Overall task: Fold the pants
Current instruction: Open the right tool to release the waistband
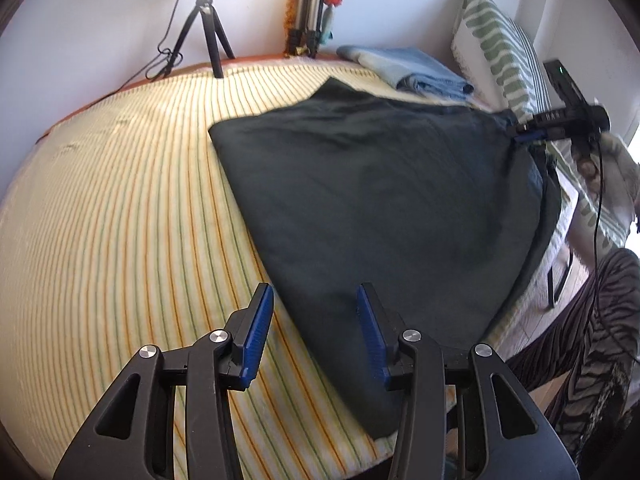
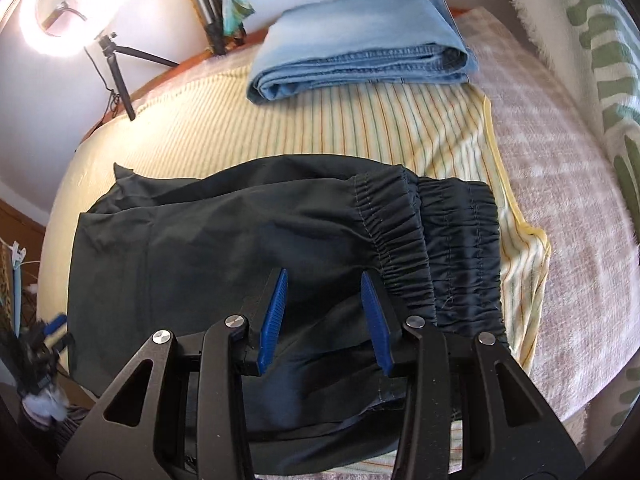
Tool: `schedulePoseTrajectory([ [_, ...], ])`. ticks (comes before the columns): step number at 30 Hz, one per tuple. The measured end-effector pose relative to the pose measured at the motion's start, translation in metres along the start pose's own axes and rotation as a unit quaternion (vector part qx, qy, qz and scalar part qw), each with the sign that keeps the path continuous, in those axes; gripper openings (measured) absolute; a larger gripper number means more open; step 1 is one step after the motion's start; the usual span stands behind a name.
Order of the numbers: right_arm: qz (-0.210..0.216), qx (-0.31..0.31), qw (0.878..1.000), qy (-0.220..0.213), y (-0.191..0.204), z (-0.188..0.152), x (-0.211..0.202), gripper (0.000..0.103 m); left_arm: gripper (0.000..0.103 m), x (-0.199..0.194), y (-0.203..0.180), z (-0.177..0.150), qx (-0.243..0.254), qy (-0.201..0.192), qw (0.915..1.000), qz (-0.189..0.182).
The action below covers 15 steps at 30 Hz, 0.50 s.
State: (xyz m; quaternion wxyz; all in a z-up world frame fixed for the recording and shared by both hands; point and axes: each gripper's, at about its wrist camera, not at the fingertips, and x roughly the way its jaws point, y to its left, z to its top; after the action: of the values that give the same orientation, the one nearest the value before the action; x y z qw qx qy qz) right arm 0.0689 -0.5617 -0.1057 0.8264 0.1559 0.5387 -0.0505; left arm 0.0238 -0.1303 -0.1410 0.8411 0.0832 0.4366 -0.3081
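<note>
The dark pants [image 2: 248, 240] lie folded on the striped bed [image 1: 120, 200], gathered waistband at the right end, long axis running across. Both left tongs [image 1: 316, 312] and right tongs [image 2: 324, 300] stand open, gripping nothing.

Both grippers point steeply downward: left gripper [image 1: 316, 304] fingers [image 1: 256, 332] parted, empty; right gripper [image 2: 325, 292] fingers [image 2: 274, 320] likewise apart.

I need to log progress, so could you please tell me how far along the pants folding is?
Done: light blue denim jeans lie folded at the far side of the striped bedsheet. In hand: the dark green elastic-waist pants lie doubled flat; the left gripper and right gripper stand open, gripping nothing. Left: probably another fold.
</note>
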Motion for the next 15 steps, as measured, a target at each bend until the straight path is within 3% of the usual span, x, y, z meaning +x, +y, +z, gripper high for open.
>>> schedulePoseTrajectory([
  [5, -0.005, -0.027, 0.999, -0.035, 0.031, 0.006, -0.022, 0.040, 0.042, -0.005, -0.008, -0.011, 0.018, -0.002, 0.9998, 0.007],
  [10, 0.065, -0.081, 0.993, -0.061, 0.094, 0.024, -0.032, 0.040, 0.042, -0.004, -0.003, -0.014, 0.002, 0.005, 1.0000, -0.005],
  [15, 0.115, -0.119, 0.985, -0.048, 0.148, 0.034, 0.002, 0.033, 0.042, -0.007, 0.001, -0.016, -0.019, 0.006, 0.9995, -0.026],
])
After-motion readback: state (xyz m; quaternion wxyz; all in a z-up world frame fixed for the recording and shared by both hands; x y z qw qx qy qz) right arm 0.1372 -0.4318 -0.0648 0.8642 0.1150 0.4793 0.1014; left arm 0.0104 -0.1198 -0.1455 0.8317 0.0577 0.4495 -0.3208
